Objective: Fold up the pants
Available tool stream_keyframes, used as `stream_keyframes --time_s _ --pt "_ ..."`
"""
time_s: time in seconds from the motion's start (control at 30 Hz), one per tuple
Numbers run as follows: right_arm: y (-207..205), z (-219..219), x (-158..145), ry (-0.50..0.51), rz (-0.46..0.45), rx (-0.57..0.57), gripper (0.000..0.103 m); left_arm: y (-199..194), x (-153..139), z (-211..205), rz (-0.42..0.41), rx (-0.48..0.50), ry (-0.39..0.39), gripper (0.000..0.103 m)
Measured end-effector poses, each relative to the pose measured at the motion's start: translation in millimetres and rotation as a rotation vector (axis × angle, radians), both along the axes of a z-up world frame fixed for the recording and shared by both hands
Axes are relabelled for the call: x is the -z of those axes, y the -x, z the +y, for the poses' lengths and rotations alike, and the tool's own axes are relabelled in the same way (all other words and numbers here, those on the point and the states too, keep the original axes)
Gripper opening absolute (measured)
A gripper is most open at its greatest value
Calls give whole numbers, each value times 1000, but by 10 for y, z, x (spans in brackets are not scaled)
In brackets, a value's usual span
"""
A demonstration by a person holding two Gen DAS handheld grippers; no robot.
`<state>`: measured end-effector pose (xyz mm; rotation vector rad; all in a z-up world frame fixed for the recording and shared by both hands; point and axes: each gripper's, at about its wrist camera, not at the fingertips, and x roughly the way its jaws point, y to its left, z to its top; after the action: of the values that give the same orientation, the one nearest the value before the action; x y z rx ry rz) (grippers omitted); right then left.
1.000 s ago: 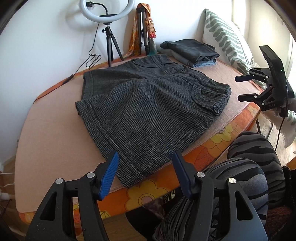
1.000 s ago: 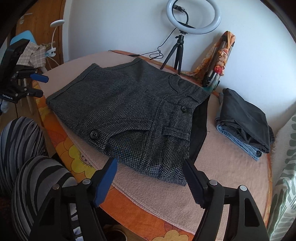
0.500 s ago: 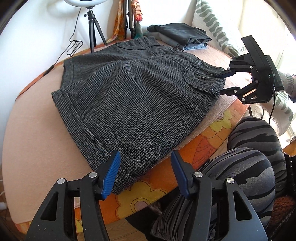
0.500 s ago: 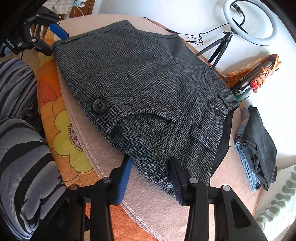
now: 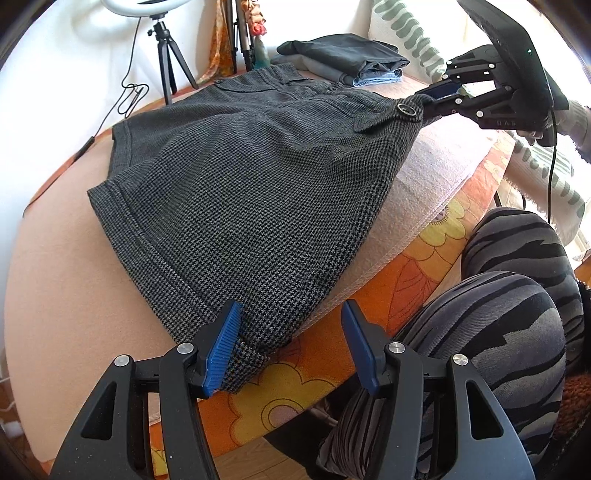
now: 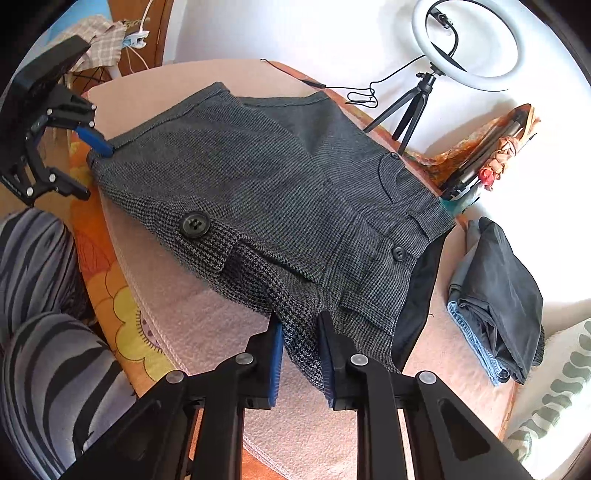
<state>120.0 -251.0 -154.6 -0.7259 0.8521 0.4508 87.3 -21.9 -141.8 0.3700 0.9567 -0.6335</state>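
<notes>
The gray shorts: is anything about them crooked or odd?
Yes. On the gray shorts a black lining sticks out past the waistband, and one corner is lifted, pinched in the right gripper. No damage visible.

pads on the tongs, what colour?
Blue, ribbed, on black frames. Clearest in the left wrist view on the open left tongs; right tongs match.

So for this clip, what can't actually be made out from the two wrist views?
- Left wrist view: the right tool has its tips buried in the pants waistband, so its closure is unclear there.
- Right wrist view: the pants fabric between the right tool's pads hides how many layers are pinched.
- Both views: the folded clothes cover each other, so the count is unreadable.
- Left wrist view: the ring light is cut off by the top edge.
</notes>
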Motion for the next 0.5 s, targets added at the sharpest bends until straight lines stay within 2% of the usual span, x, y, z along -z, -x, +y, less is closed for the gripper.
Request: stream_keyframes --time_s 0.13,0.17,0.23,0.3,0.33,0.5 --pt "-21 36 -111 -4 -24 -1 16 -41 14 17 -20 -31 -9 54" --pt "-20 32 -130 -9 -27 3 16 -39 20 18 -27 -27 -9 50" --pt "-28 23 -168 -26 -31 14 16 -32 39 12 -45 -10 -21 24" --pt "-27 10 -182 -41 -29 24 16 -41 43 24 -54 2 -8 18" --pt "-16 7 -177 -41 -31 26 16 -55 35 36 -49 8 13 12" --pt "65 -2 -138 -27 -50 21 15 -126 -144 104 -91 -18 75 5"
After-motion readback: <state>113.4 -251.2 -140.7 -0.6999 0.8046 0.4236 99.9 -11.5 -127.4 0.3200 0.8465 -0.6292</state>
